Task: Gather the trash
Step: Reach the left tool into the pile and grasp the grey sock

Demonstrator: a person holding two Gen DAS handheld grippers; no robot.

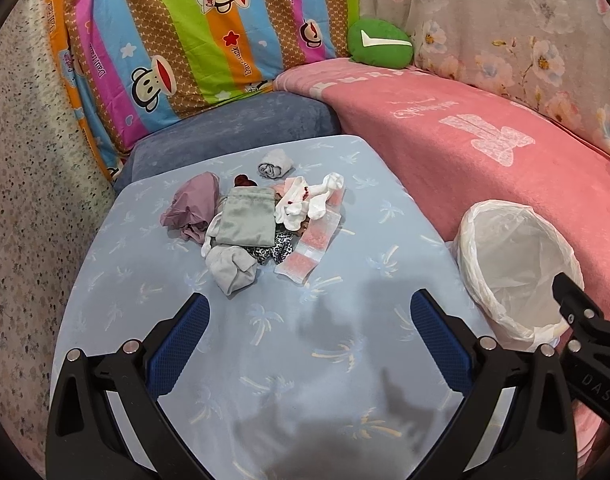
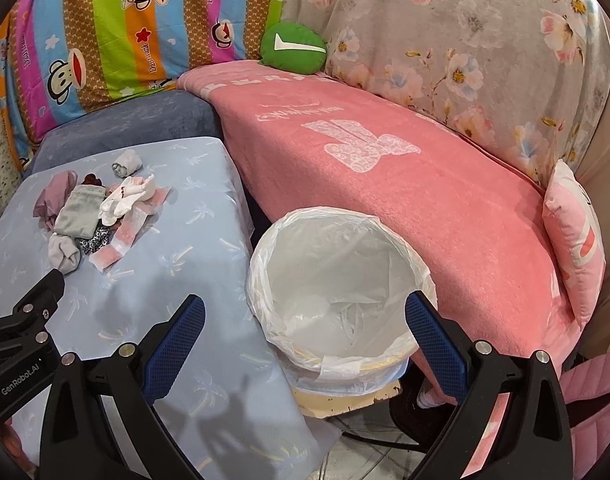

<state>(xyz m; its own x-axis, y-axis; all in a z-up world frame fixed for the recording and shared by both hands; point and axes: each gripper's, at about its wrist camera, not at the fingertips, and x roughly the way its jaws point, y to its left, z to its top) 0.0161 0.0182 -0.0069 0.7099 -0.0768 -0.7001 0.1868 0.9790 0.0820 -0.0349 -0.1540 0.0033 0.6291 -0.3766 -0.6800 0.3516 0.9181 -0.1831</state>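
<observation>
Covering the bench (image 1: pixel 265 360), a pale blue palm-print cloth is carrying the trash pile (image 1: pixel 257 224). Left tongs (image 1: pixel 309 344) and right tongs (image 2: pixel 305 344) are hanging apart, empty. Rightward, a lined bin (image 2: pixel 337 280) is touching a pink blanket (image 2: pixel 385 184).

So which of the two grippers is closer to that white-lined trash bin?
Right. The right gripper hovers directly over the white-lined trash bin; the left gripper is beside it, over the blue table.

Bright, even indoor light. Soft grey shadows fall near on the blue worktop (image 1: pixel 325 360). Both views sharp centrally; strong fisheye bending and black vignette at the corners. No glare on the bin liner (image 2: pixel 337 280).
</observation>
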